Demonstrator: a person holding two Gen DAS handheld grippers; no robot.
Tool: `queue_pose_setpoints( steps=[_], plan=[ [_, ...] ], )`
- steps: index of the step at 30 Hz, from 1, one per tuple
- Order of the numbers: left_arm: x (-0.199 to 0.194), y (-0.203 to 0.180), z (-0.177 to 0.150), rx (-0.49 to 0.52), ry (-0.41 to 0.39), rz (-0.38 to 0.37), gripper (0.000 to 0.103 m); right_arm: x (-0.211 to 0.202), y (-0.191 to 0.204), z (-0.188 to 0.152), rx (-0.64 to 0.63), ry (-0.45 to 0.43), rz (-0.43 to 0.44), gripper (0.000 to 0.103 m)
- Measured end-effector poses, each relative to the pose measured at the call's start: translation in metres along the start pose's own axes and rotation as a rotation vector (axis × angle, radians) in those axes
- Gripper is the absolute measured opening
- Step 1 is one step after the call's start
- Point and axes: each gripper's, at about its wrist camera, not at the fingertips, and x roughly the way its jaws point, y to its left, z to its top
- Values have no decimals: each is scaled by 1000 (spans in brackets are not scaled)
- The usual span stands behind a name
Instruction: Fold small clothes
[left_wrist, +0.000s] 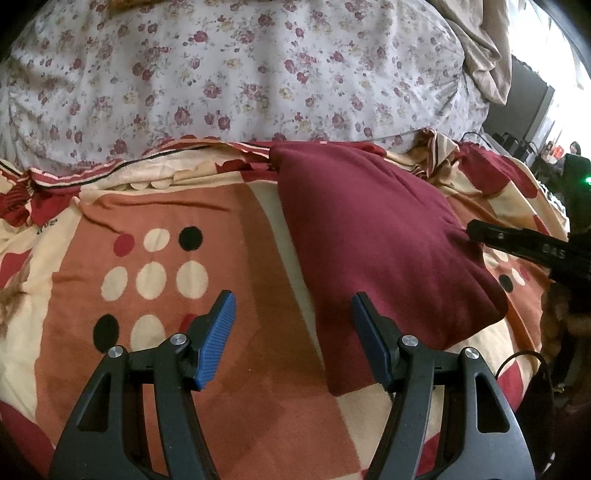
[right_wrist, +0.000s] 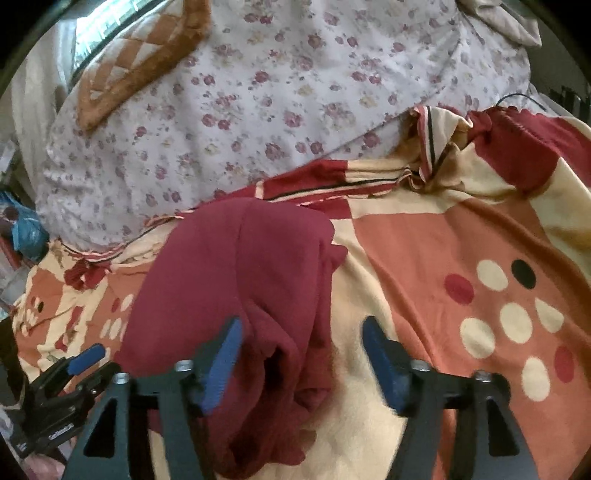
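Maroon knit garment (right_wrist: 236, 280) lies mid-frame on patterned orange blanket (right_wrist: 424, 236); right gripper (right_wrist: 301, 332) gapes around its loose edge, left gripper (left_wrist: 293, 317) empty, parted.

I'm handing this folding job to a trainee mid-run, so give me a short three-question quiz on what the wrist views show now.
1. True or false: the left gripper is clamped on the maroon garment.
2. What lies between the right gripper's fingers? A) the maroon garment's bunched edge B) a pillow C) a cable
3. What cloth lies beyond the patterned blanket?

Key
1. False: its jaws stand open over the blanket, the garment's edge beside one finger.
2. A; the pads do not press it.
3. The floral sheet.
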Motion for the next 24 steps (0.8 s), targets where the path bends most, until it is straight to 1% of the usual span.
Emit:
queue_pose_setpoints(
  steps=[5,8,10,11,12,13,15,19,21,24],
  plan=[
    [0,0,1,-8,7,-6,65,-1,-6,-1,22,13,45,74],
    [1,-1,7,-33,23,-35,65,3,-10,1,23,20,71,76],
    [2,0,14,-69,46,-91,65,7,-13,2,31,22,96,78],
    [4,0,17,-84,57,-116,68,9,-15,3,37,21,112,80],
    [7,1,22,-110,76,-158,74,12,-17,4,43,23,126,81],
    [9,2,25,-130,83,-181,76,15,-19,6,50,28,142,84],
    [16,4,32,-176,92,-223,78,24,-23,8,60,45,168,84],
    [37,3,46,-190,132,-262,78,44,-29,13,80,74,206,84],
    [47,5,50,-196,147,-275,78,54,-28,17,77,81,246,84],
    [69,7,55,-218,193,-309,78,71,-29,21,79,107,275,85]
  ],
)
